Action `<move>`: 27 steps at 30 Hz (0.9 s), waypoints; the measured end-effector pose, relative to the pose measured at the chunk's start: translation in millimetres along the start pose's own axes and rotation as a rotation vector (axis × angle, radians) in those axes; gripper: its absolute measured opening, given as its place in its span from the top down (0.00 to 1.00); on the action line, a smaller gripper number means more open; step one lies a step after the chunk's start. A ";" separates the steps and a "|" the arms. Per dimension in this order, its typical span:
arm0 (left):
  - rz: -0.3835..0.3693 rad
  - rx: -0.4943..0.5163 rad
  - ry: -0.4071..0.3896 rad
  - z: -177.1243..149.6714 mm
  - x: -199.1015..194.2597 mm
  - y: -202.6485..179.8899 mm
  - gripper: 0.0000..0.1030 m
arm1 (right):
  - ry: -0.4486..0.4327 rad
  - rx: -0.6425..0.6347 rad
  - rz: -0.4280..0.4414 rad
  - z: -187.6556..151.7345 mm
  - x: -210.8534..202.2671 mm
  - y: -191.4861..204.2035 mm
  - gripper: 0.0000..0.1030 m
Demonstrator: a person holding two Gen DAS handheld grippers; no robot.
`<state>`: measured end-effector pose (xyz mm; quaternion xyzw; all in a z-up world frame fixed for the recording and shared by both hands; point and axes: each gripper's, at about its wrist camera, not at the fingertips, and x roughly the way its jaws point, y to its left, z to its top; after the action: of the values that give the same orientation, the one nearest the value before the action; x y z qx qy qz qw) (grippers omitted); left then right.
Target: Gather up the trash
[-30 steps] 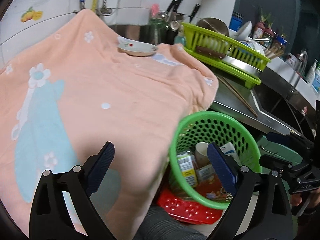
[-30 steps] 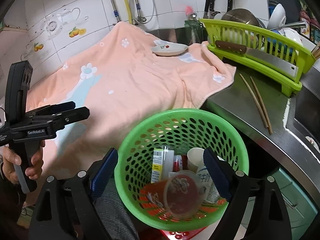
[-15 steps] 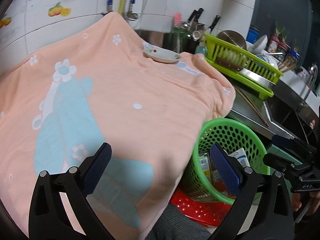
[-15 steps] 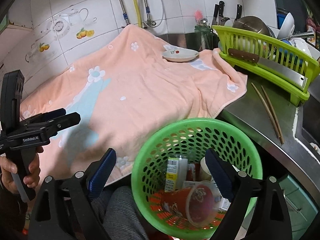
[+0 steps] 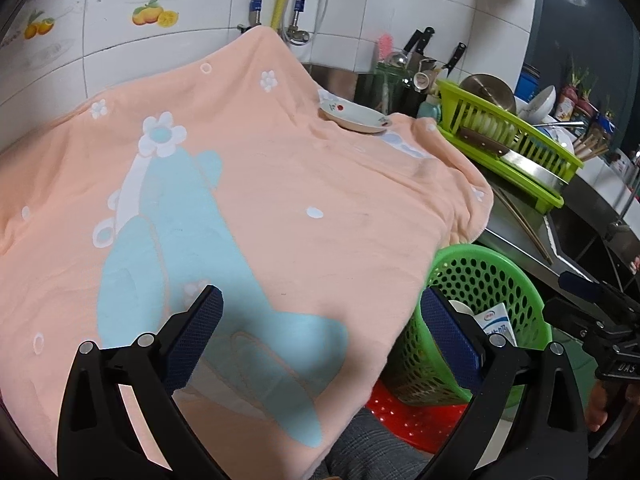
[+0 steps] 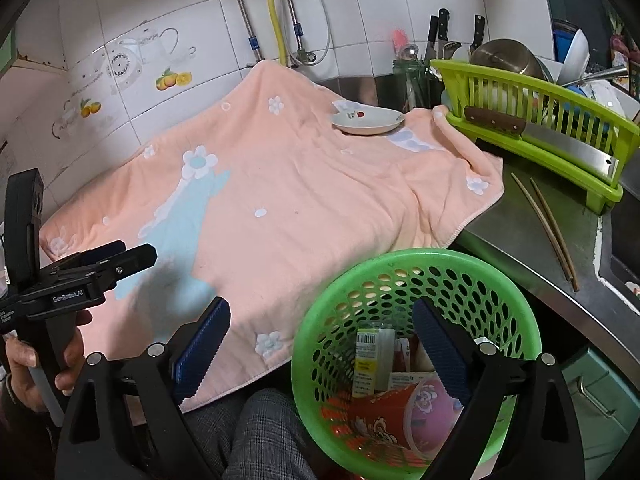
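Note:
A green perforated basket (image 6: 400, 258) stands in front of the counter, below its edge. It holds trash: a small carton (image 6: 370, 356), a red paper cup (image 6: 380, 420) and a round lid (image 6: 428, 404). My right gripper (image 6: 320, 308) hangs open above the basket's left rim with nothing between its fingers. My left gripper (image 5: 320, 300) is open and empty over the peach towel (image 5: 280, 200). In the left wrist view the basket (image 5: 500, 280) sits at the lower right with a white carton (image 5: 498, 322) showing inside. A hand holds the left gripper (image 6: 100, 264) at the far left.
A small plate (image 6: 368, 120) rests on the towel's far side. A green dish rack (image 6: 540, 120) with a cleaver stands at the right, with chopsticks (image 6: 548, 220) on the steel counter and a sink (image 6: 624, 240) beyond. A red stool (image 5: 408, 416) sits under the basket.
Both grippers drew back from the basket and left over the towel. The basket slid right and lower in the left wrist view. Both pairs of jaws spread a little wider.

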<state>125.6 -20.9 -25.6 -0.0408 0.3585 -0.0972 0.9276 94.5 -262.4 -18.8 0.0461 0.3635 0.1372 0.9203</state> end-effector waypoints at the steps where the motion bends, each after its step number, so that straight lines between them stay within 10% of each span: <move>1: -0.003 0.000 0.001 0.1 0.1 0.0 0.05 | -0.001 0.001 -0.001 0.0 -0.3 0.8 0.13; 27: 0.062 0.065 -0.083 -6.9 -36.5 -12.3 0.05 | -0.048 -0.014 -0.035 -8.2 -19.3 14.1 0.12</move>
<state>92.7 -25.4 -5.0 -0.0034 0.3176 -0.0781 0.9450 72.3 -254.5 -9.5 0.0367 0.3412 0.1223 0.9313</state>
